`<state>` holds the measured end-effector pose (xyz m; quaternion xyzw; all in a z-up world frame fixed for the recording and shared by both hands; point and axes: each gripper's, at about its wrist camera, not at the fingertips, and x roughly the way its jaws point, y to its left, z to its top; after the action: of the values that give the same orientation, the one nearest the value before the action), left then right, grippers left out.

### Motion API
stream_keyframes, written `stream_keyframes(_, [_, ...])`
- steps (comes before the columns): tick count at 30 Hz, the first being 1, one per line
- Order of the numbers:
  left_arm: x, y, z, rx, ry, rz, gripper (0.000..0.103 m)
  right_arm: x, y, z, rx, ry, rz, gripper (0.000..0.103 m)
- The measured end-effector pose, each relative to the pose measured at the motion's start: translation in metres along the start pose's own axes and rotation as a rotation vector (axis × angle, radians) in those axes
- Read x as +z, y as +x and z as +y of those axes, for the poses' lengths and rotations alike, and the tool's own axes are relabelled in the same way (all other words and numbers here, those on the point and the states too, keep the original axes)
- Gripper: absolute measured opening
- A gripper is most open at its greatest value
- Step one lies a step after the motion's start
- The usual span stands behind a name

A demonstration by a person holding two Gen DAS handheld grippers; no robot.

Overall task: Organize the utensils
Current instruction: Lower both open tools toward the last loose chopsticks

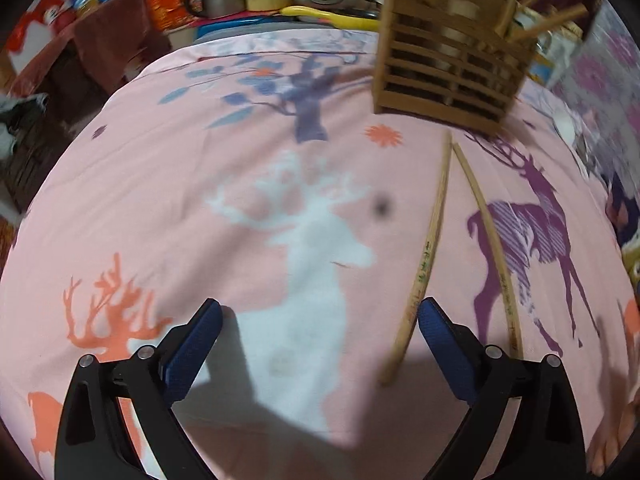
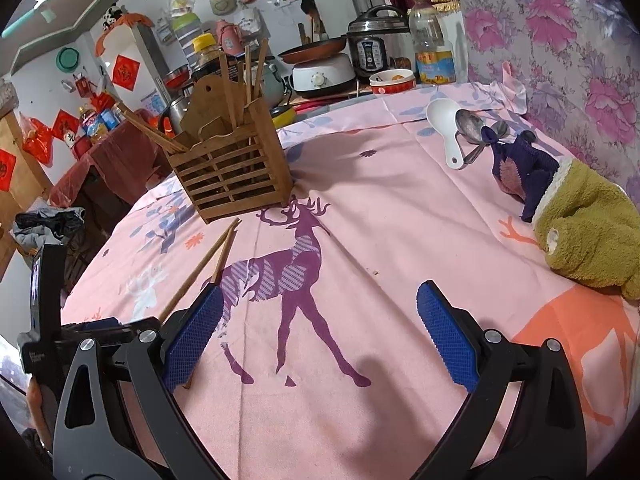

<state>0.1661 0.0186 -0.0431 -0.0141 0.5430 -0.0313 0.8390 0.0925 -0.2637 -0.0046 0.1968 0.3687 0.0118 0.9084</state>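
In the left wrist view, the left gripper (image 1: 320, 344) is wide open and holds nothing; it hovers low over the pink cloth (image 1: 160, 208), probably to take the two chopsticks (image 1: 430, 248) lying at its right finger, while the wooden holder (image 1: 448, 76) with several chopsticks inside stands far right. In the right wrist view, the right gripper (image 2: 320, 332) is also wide open and empty. The holder (image 2: 236, 172) stands far left, and the white spoon (image 2: 444, 128) and metal spoons (image 2: 474, 128) wait far right beside a mitten (image 2: 584, 224).

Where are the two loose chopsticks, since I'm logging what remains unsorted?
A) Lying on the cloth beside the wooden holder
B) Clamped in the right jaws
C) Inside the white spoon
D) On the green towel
A: the two loose chopsticks lie flat on the pink cloth, just below the wooden holder.
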Motion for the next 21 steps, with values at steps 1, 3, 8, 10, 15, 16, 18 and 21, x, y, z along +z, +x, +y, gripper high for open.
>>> stream_keyframes(1, [-0.001, -0.001, 0.0, 0.002, 0.006, -0.002, 0.096, -0.001, 0.0, 0.0, 0.001, -0.001, 0.002, 0.094])
stream_keyframes(3, [-0.005, -0.002, -0.007, 0.032, 0.04, -0.006, 0.096, -0.001, 0.001, 0.001, 0.0, -0.007, 0.005, 0.094])
stream_keyframes(8, [-0.013, -0.01, -0.027, 0.037, 0.145, -0.056, 0.049, -0.002, 0.002, 0.001, -0.005, -0.008, 0.004, 0.094])
stream_keyframes(10, [-0.016, -0.012, -0.033, 0.019, 0.167, -0.066, 0.014, -0.002, 0.002, 0.001, -0.006, -0.007, 0.005, 0.094])
stream_keyframes(15, [-0.018, -0.014, -0.016, 0.012, 0.112, -0.056, 0.008, -0.002, 0.002, 0.001, -0.009, -0.016, 0.002, 0.094])
stream_keyframes(16, [-0.017, -0.015, -0.01, -0.001, 0.089, -0.051, 0.008, -0.002, 0.002, 0.002, -0.006, -0.02, 0.004, 0.094])
stream_keyframes(18, [-0.018, -0.016, 0.0, -0.013, 0.054, -0.048, 0.011, -0.004, 0.004, 0.005, 0.007, -0.034, 0.016, 0.094])
stream_keyframes(21, [-0.018, -0.017, 0.005, -0.062, 0.032, -0.041, 0.027, -0.008, 0.009, 0.013, 0.061, -0.064, 0.061, 0.094])
